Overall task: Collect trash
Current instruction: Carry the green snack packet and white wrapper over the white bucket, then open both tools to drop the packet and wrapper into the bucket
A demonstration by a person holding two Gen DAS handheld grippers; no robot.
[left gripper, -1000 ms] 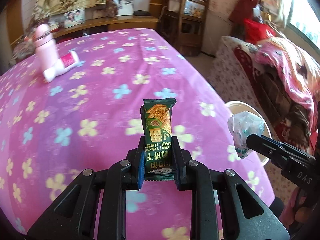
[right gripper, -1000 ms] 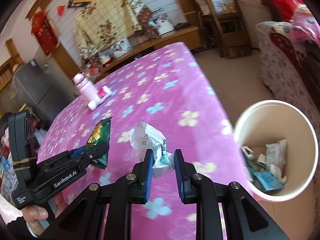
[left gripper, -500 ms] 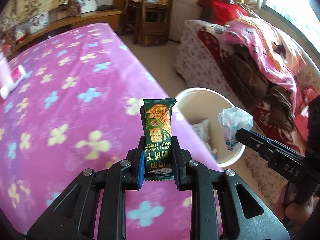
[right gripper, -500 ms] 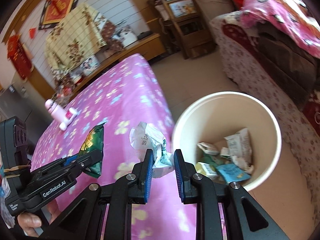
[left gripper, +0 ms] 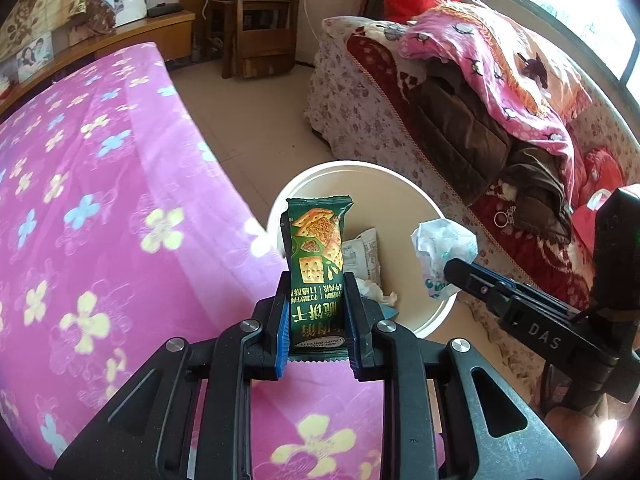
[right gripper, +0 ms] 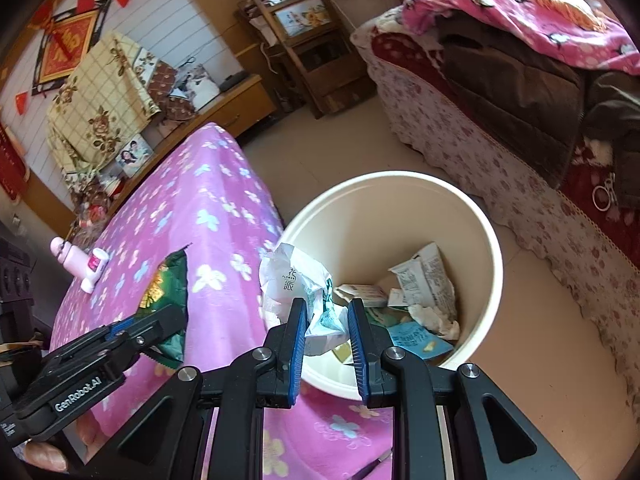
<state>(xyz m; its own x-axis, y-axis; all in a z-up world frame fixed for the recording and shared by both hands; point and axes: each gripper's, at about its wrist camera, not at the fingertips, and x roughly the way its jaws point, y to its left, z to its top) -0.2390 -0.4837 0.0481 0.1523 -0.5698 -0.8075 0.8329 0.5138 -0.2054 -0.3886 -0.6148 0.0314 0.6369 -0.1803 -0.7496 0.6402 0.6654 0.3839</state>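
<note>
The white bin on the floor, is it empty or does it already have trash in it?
Not empty. The white bin already holds several wrappers, crumpled paper and a blue packet on its bottom, but it is far from full; most of the inner wall shows.

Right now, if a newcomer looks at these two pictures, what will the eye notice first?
First, the green biscuit wrapper standing upright in the left gripper, and the crumpled white wrapper clamped in the right gripper. Next, the cream bin on the floor beside the pink flowered bed, already holding trash.
</note>
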